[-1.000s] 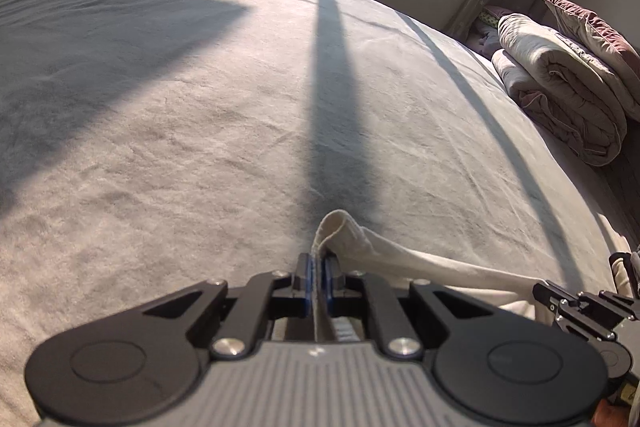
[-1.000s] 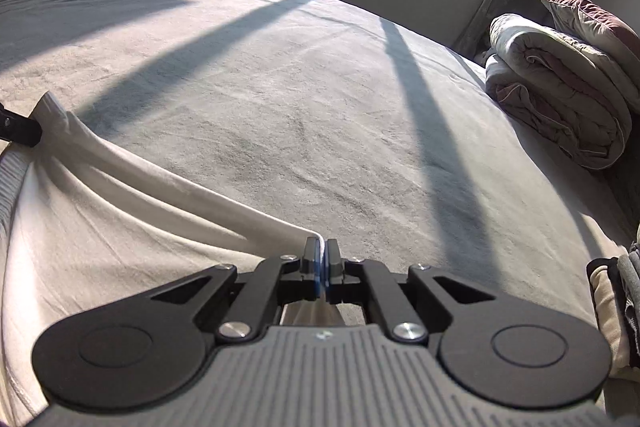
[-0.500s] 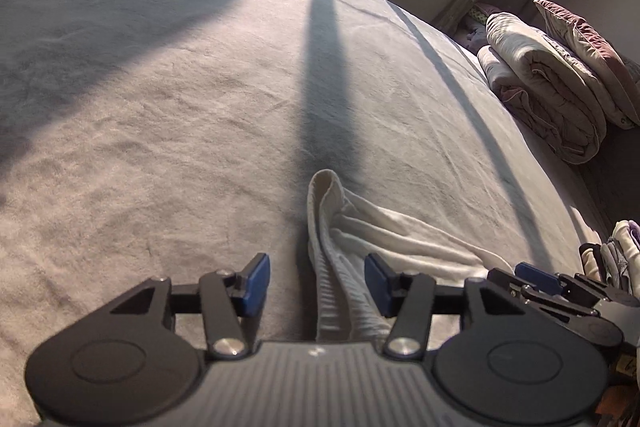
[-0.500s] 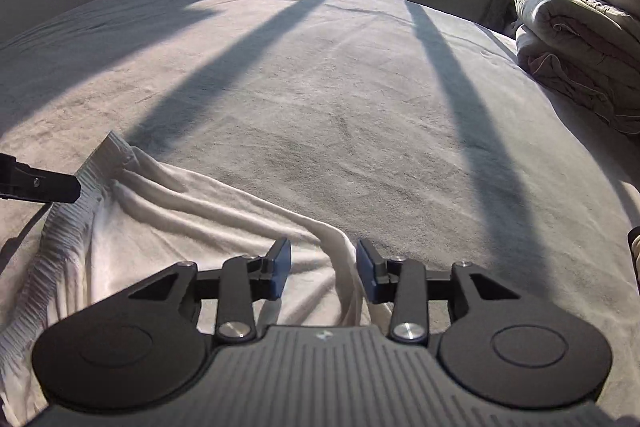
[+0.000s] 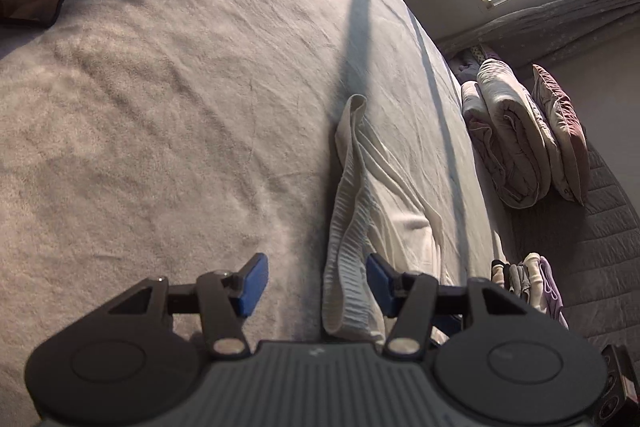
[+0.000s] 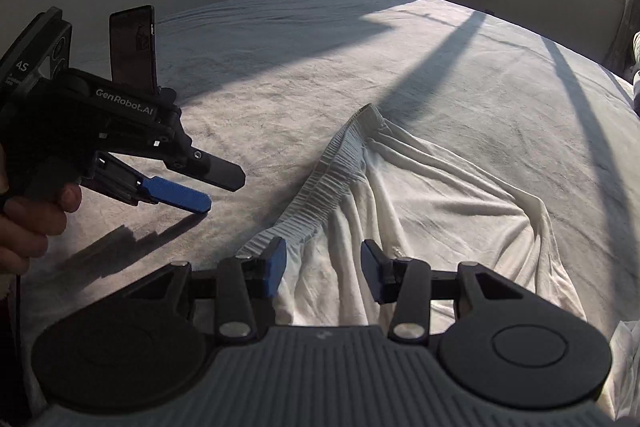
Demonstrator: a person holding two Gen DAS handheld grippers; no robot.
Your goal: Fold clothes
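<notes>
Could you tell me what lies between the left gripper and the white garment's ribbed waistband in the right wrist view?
Only bare grey bedspread lies between the left gripper and the waistband in the right wrist view.

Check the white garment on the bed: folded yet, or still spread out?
Not neatly folded. The white garment lies loose and wrinkled on the bed, ribbed waistband bunched; both grippers, left and right, are open and off it.

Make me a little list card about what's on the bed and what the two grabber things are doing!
Garment: white garment, crumpled on the bed, elastic waistband showing
Surface: grey bed
Left gripper: open, holding nothing
Right gripper: open, above the garment
Nearby: rolled duvet, pillow, small stack of folded clothes
</notes>
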